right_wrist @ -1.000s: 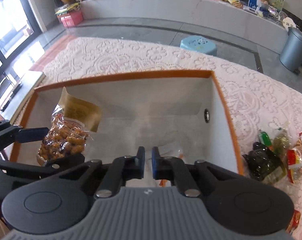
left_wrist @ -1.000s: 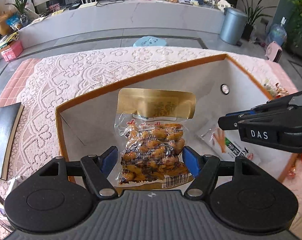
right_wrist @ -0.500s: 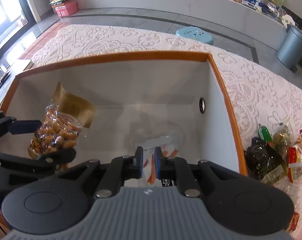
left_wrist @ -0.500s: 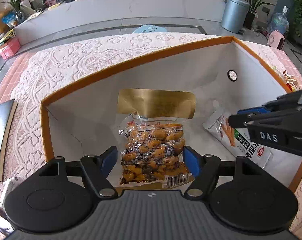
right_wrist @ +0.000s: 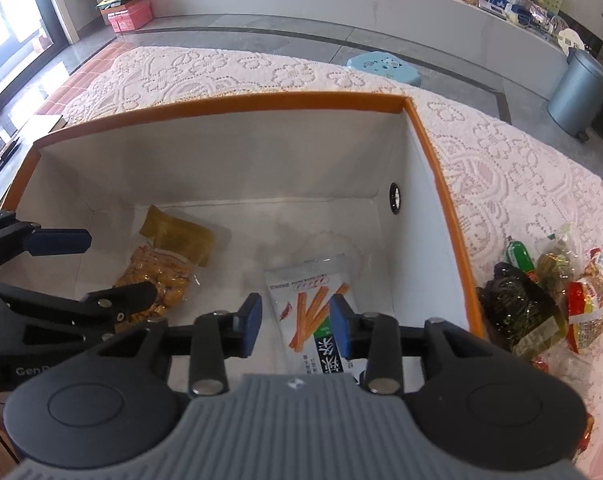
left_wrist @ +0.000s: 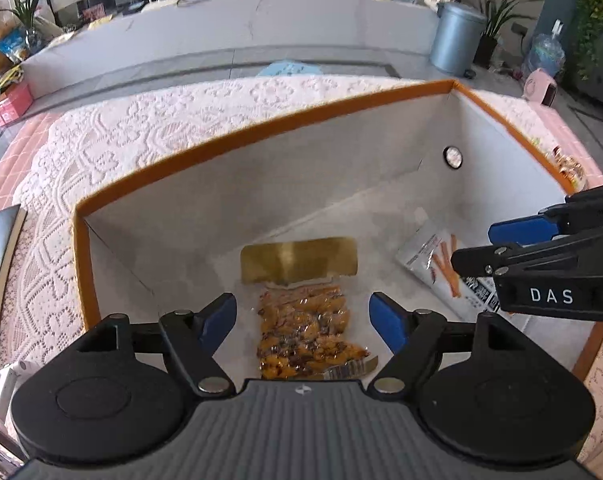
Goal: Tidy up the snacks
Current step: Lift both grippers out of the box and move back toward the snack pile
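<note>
On a lace-covered table [right_wrist: 261, 72] in a room with a grey bin [left_wrist: 457, 40], the orange-rimmed box [right_wrist: 433, 152] holds a gold-topped snack bag [left_wrist: 305, 320] at lower centre and a stick-snack packet [right_wrist: 313, 312], both grippers [left_wrist: 303, 316] [right_wrist: 295, 320], one marked "DAS", just opened, gripping nothing.

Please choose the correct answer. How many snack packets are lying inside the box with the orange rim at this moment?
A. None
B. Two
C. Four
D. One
B: on the floor of the box lie two packets, the gold-topped packet of orange-brown snacks to the left and the white packet with orange sticks to the right; the other snacks lie outside on the lace cloth.
</note>
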The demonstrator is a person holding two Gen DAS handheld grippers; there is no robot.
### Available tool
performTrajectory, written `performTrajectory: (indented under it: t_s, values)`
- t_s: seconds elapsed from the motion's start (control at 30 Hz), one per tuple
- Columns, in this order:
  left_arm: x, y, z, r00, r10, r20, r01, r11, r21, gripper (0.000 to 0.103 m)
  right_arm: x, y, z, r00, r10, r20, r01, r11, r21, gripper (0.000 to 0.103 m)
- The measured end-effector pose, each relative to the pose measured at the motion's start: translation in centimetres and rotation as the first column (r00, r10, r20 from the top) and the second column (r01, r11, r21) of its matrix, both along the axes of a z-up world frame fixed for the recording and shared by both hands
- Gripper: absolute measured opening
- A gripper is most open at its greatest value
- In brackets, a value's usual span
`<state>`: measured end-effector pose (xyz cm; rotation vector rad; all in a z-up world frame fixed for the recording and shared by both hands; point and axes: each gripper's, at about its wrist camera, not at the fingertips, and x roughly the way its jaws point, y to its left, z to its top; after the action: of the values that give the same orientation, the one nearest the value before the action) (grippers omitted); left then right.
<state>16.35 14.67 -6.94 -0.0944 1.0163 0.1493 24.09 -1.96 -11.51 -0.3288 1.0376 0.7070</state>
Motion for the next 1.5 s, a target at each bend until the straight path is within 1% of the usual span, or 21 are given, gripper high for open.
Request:
performTrajectory:
  t_s: [0.17, 0.23, 0.37, 0.43, 0.57, 0.63, 0.7, 0.73, 0.8, 0.87, 1.0, 1.03, 1.13, 1.2, 1.3, 1.4, 1.5]
  values:
    - [-1.3, -0.6, 1.0, 0.996, -0.012, 0.088, 0.011, 1.000, 0.009, 0.089, -0.7, -1.2, 1.6, 0.999, -0.020, 0.039, 0.019, 1.000, 0.021, 0.043]
    - [-2.0, -0.9, 1.7, 0.990, -0.005, 0.138, 0.005, 1.000, -0.001, 0.089, -1.4, -2.0, 2.5, 0.997, -0.033, 0.071, 0.030, 0.999, 0.043, 0.049]
    - [-3.4, -1.5, 3.5, 0.973, 0.016, 0.232, -0.009, 0.999, -0.034, 0.089, -3.3, -4.3, 4.4, 0.987, -0.064, 0.146, 0.049, 0.994, 0.102, 0.053]
    - [-3.9, -2.3, 4.3, 0.964, 0.014, 0.266, -0.006, 0.999, -0.033, 0.089, -4.4, -5.6, 5.3, 0.979, -0.083, 0.188, 0.061, 0.990, 0.124, 0.058]
    - [-5.4, -4.7, 6.0, 0.944, -0.032, 0.330, 0.035, 0.999, -0.003, 0.089, -6.9, -9.0, 7.1, 0.949, -0.142, 0.280, 0.093, 0.979, 0.179, 0.061]
    - [-6.0, -6.1, 7.0, 0.934, -0.057, 0.352, 0.059, 0.998, 0.004, 0.089, -8.1, -10.8, 7.6, 0.935, -0.184, 0.302, 0.122, 0.969, 0.214, 0.063]
    - [-6.8, -7.3, 7.8, 0.925, -0.073, 0.372, 0.079, 0.997, -0.003, 0.089, -9.1, -12.6, 8.0, 0.925, -0.229, 0.304, 0.154, 0.955, 0.253, 0.063]
    - [-7.2, -7.8, 8.1, 0.922, -0.075, 0.381, 0.085, 0.996, -0.008, 0.089, -9.7, -13.5, 8.1, 0.919, -0.253, 0.303, 0.172, 0.948, 0.269, 0.065]
    - [-8.1, -9.0, 8.5, 0.915, -0.094, 0.392, 0.110, 0.994, -0.019, 0.089, -10.8, -15.0, 8.2, 0.906, -0.293, 0.306, 0.203, 0.934, 0.294, 0.069]
    - [-8.8, -10.2, 8.8, 0.910, -0.114, 0.398, 0.135, 0.991, -0.025, 0.089, -12.1, -16.5, 8.2, 0.891, -0.327, 0.315, 0.229, 0.923, 0.310, 0.069]
    - [-10.0, -12.5, 9.0, 0.899, -0.162, 0.407, 0.188, 0.982, -0.025, 0.089, -14.3, -19.1, 7.9, 0.865, -0.376, 0.333, 0.272, 0.908, 0.319, 0.074]
    - [-10.1, -12.9, 9.1, 0.899, -0.168, 0.404, 0.201, 0.979, -0.040, 0.089, -14.7, -19.6, 7.8, 0.860, -0.383, 0.336, 0.280, 0.906, 0.318, 0.074]
    - [-10.2, -13.9, 8.8, 0.901, -0.185, 0.393, 0.250, 0.961, -0.121, 0.089, -16.0, -21.5, 7.2, 0.848, -0.407, 0.338, 0.308, 0.900, 0.309, 0.075]
    - [-10.0, -15.0, 8.4, 0.900, -0.212, 0.381, 0.281, 0.951, -0.133, 0.089, -16.5, -22.6, 6.5, 0.844, -0.419, 0.335, 0.328, 0.897, 0.295, 0.075]
    - [-9.7, -16.8, 7.5, 0.899, -0.262, 0.350, 0.320, 0.940, -0.119, 0.089, -17.0, -23.9, 5.4, 0.837, -0.429, 0.340, 0.356, 0.898, 0.258, 0.075]
    - [-9.3, -18.2, 6.4, 0.901, -0.295, 0.318, 0.354, 0.924, -0.147, 0.087, -17.2, -25.2, 4.2, 0.826, -0.436, 0.358, 0.381, 0.899, 0.215, 0.075]
    - [-8.8, -19.3, 5.0, 0.904, -0.319, 0.284, 0.374, 0.913, -0.165, 0.084, -17.2, -26.5, 3.3, 0.820, -0.448, 0.355, 0.407, 0.894, 0.188, 0.075]
